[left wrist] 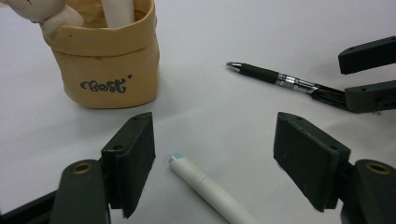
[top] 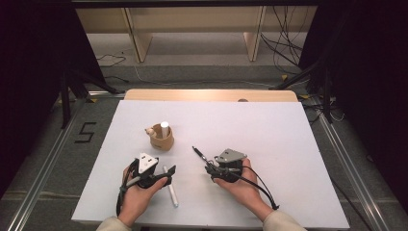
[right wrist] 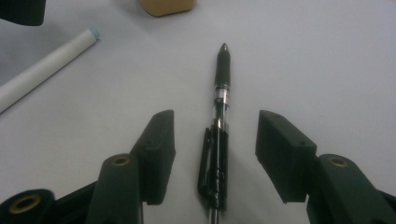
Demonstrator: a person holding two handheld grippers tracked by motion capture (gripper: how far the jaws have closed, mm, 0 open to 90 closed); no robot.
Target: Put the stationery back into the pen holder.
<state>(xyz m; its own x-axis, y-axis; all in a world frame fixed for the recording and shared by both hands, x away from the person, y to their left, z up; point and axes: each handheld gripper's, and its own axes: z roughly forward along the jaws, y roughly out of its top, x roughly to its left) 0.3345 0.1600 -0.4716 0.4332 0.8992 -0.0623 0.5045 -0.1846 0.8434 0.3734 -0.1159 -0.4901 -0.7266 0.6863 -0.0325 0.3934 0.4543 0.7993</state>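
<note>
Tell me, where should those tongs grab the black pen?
Probably on the clear barrel behind the rubber grip. The black pen lies flat on the table, lengthwise between the open right tongs, so coming straight down and closing across its narrow width seems best.

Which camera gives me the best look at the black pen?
The right gripper view: the black pen lies lengthwise between the open jaws, clip and tip clear. The left gripper view shows it farther off; the high view shows it small, beside the right hand-held gripper.

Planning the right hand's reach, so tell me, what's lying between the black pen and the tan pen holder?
Nothing: in the left gripper view, bare white table separates the black pen from the tan pen holder.
</note>
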